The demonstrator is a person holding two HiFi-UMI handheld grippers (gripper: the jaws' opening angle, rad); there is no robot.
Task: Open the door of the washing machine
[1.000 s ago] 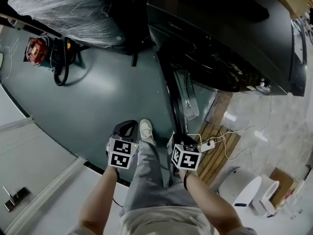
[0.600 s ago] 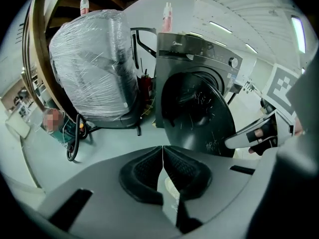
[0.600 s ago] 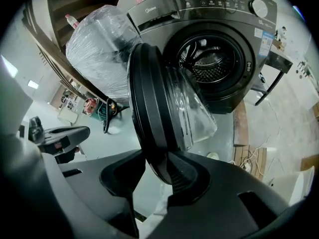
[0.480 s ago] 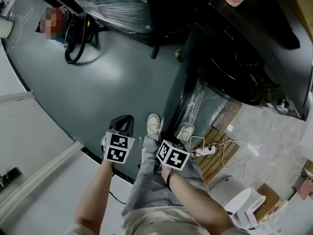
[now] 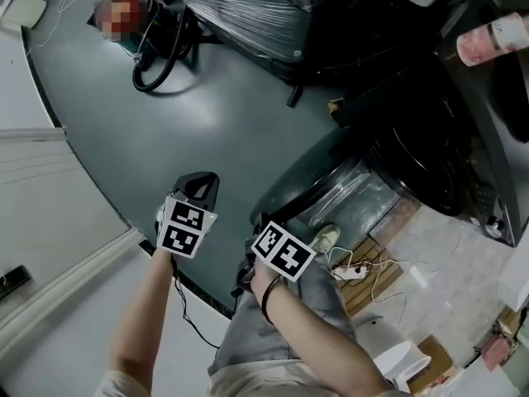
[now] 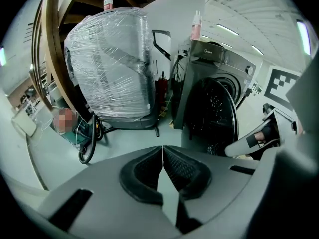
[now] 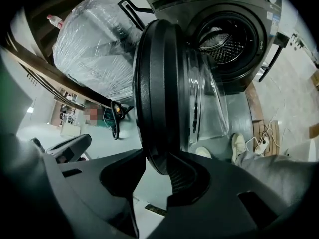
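Observation:
A dark front-loading washing machine point(image 5: 450, 131) stands at the right of the head view. Its round door point(image 5: 318, 190), with a glass bowl, is swung open. In the right gripper view the door point(image 7: 159, 83) stands edge-on in front of the open drum point(image 7: 229, 41). My right gripper point(image 7: 158, 171) is shut on the door's lower rim, one pad on each side. In the head view the right gripper point(image 5: 263, 226) sits at that rim under its marker cube. My left gripper point(image 5: 198, 188) hangs over the floor to the left, shut and empty, its pads point(image 6: 149, 171) touching at the tips.
A large plastic-wrapped bundle point(image 5: 248, 7) stands behind the machine's left side, with a black hose point(image 5: 161, 56) beside it. A pink cup point(image 5: 488, 41) lies on the machine's top. A power strip and cables point(image 5: 357, 268) lie on wooden slats near the person's shoe point(image 5: 325, 238).
Both grippers have moved left, away from the machine's front. The door has swung wider open with the right gripper on its rim. The left gripper stays shut and empty.

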